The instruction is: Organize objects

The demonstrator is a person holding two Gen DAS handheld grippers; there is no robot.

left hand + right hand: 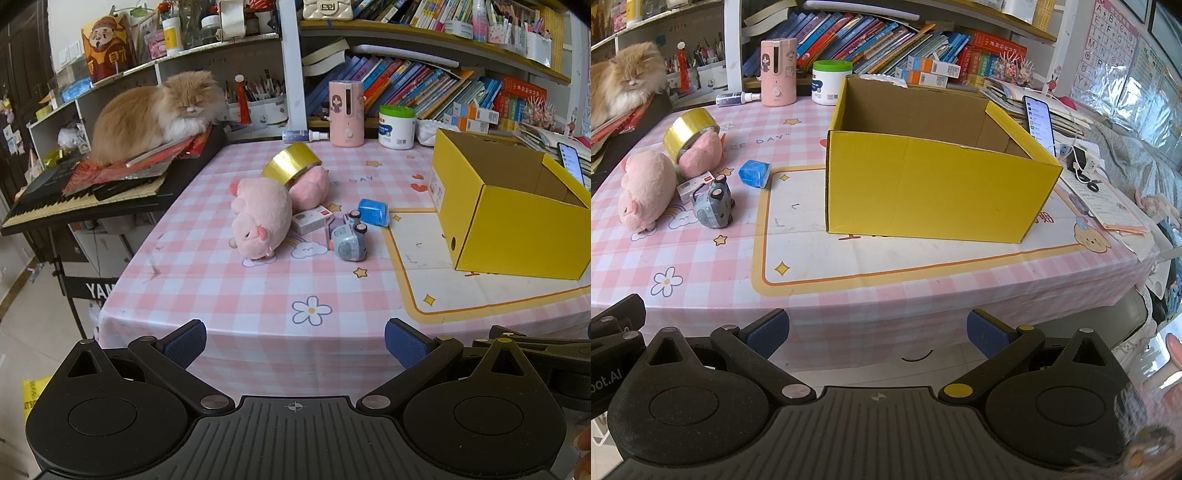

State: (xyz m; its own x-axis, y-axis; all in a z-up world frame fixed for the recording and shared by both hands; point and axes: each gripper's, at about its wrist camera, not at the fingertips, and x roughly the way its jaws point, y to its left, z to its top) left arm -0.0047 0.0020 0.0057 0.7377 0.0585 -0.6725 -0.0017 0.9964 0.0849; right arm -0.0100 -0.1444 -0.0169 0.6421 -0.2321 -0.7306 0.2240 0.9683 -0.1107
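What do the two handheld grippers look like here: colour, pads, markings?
Both the left gripper and right gripper are matte black plastic with ribbed bases, round pivot housings and blue textured finger pads. The right has yellow pivot caps; the left's are mostly silver.

1. Yellow box [517, 218]: cut off at the 3 o'clock edge in the left wrist view; its floor is hidden behind the near wall in the right wrist view.
2. Second pink plush [310, 184]: largely covered by the gold tape roll [291, 162] and the pink pig plush [260, 218].
3. Small white carton [310, 219]: partly hidden; print too small to be read.
4. Cat [620, 85]: cropped at 9 o'clock in the right wrist view.
5. Keyboard [74, 199]: mostly buried under papers.
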